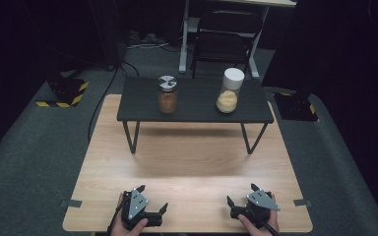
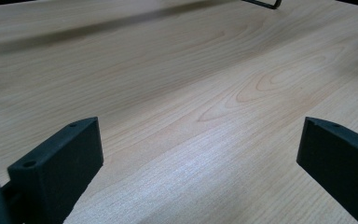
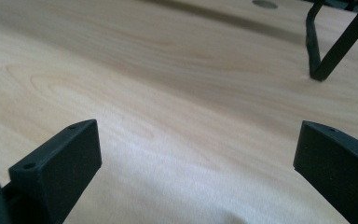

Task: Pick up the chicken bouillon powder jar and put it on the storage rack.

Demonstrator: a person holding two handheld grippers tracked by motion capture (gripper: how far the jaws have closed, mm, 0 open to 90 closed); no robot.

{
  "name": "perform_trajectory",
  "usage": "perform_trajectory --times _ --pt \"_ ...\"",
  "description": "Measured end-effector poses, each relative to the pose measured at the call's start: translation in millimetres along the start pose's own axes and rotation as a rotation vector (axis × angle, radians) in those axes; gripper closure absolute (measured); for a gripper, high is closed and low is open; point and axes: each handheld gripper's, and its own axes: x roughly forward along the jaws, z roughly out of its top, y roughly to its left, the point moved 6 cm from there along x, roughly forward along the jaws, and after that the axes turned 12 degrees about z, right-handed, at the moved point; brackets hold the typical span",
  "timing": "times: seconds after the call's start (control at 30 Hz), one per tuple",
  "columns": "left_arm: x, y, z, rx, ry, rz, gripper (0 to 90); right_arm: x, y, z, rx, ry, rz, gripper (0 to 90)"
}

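Tongs low, agape, over table

The high view looks down on the wooden table; both gripper views skim its surface closely.

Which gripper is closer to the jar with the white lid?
Right. The right gripper sits almost straight below the white-lidded jar; the left gripper is farther off to the left.

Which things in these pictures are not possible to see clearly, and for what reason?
- Contents of the metal-lidded jar and white-lidded jar: high view, too small to identify.
- The person's hands: high view, cut off by the bottom edge.
- Black shelf legs: left gripper view and right gripper view, cut off by the top edge.
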Motion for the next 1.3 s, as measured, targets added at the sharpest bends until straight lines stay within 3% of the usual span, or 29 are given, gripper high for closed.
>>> perform_trajectory --times 0.33,0.5,0.67,0.83,1.3 --pt "0.6 -4.1 1.2 0.009 0.013 -0.006 0.6 -7.3 -2.7 -6.5 0.026 0.009 0.004 0.6" --pt "11.6 -6.7 -2.4 -0.029 0.102 -0.034 0.9 -6.6 -3.3 -8.5 0.031 0.023 0.001 0.6" --pt "12.6 -11.2 -2.0 -0.008 0.090 -0.048 1.1 -8.5 -3.4 -8.9 0.033 0.015 -0.004 0.6" --pt "13.3 -8.9 -1.7 -0.032 0.099 -0.049 1.0 -7.2 -5.6 -10.3 0.048 0.019 -0.006 0.6" --pt "11.4 -7.1 -0.6 -0.035 0.086 -0.042 0.9 -5.3 -4.9 -10.0 0.058 0.033 -0.008 0.6"
